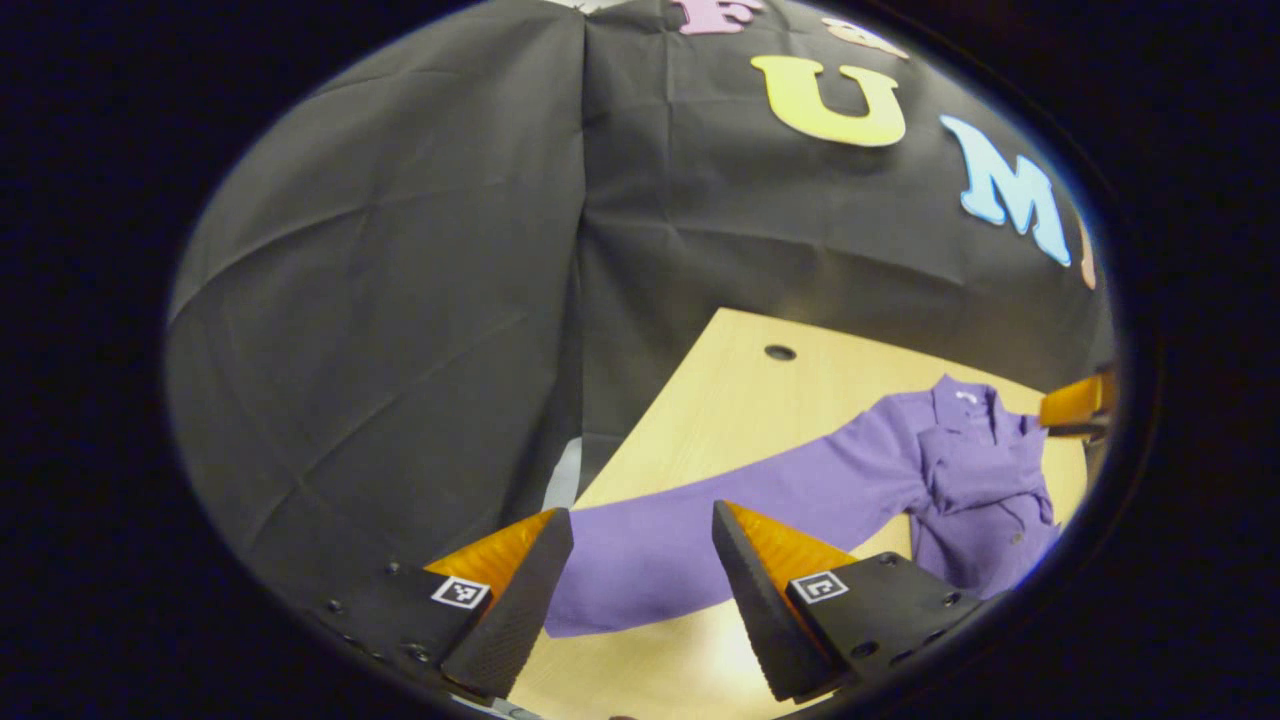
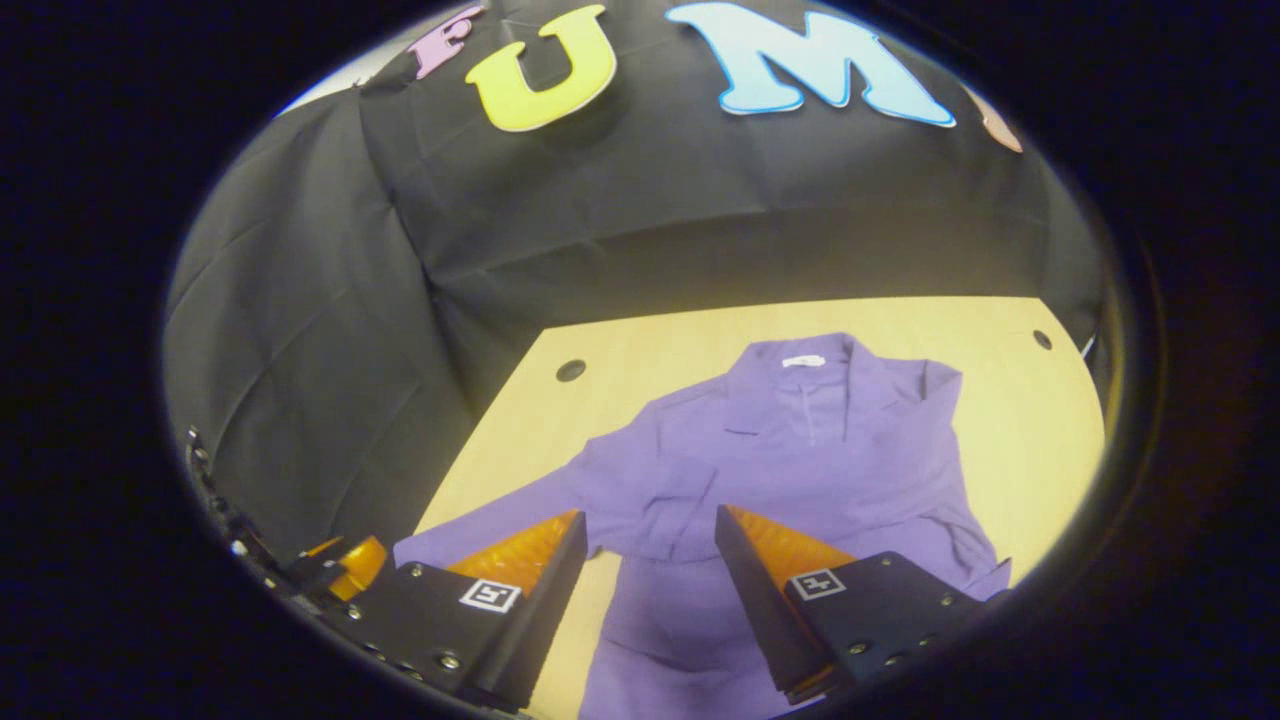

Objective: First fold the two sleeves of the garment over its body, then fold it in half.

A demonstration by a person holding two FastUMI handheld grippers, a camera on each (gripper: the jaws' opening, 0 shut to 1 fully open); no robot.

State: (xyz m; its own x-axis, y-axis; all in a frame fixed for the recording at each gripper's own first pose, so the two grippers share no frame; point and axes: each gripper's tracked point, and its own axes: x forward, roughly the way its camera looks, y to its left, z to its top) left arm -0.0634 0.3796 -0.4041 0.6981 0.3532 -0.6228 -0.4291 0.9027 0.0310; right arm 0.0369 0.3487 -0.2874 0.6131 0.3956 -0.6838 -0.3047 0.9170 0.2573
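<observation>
Hovering over garment (image 2: 800, 450), both jaws open

the right gripper (image 2: 650, 530) sits at the bottom of the frame, jaws apart over a purple garment (image 2: 800, 460) spread on the table (image 2: 1030, 450). its collar points to the top, and one sleeve (image 2: 480, 530) reaches lower left, toward the left gripper (image 2: 345, 565).

My left gripper view sits low at the table's (image 1: 740, 390) near-left edge, looking along the outstretched sleeve (image 1: 700, 540) toward the booth corner. My right gripper view hovers nearer, facing the back wall over the garment (image 2: 800, 450). Both share garment, tabletop, wall
</observation>
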